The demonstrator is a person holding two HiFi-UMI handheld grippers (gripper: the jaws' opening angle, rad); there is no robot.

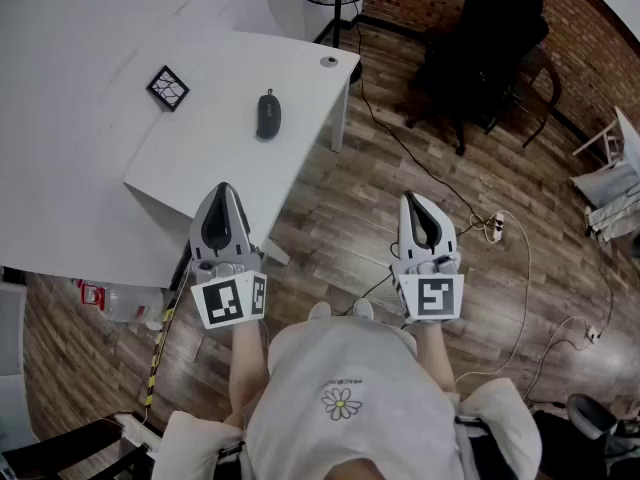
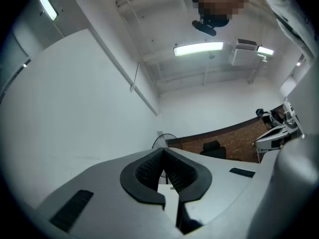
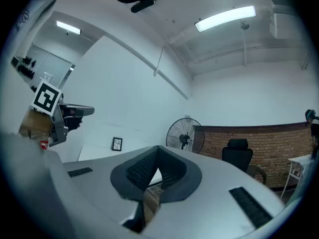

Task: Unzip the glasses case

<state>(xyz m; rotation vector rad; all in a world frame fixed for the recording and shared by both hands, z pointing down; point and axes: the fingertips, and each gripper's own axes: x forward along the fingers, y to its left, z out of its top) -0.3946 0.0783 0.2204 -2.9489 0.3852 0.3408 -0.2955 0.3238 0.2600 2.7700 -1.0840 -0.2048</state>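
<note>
My left gripper [image 1: 224, 188] and right gripper [image 1: 411, 198] were both closed, empty. The case [image 1: 268, 114] lay on the surface [image 1: 215, 153], at 1 o'clock from my left gripper.

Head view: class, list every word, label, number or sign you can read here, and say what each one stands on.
No text here can be read.
Shirt: a small line of print above the daisy, too small to read.
Bottle on the floor: red label, too blurred to read.
Marker cubes: black-and-white square patterns, no words.
</note>
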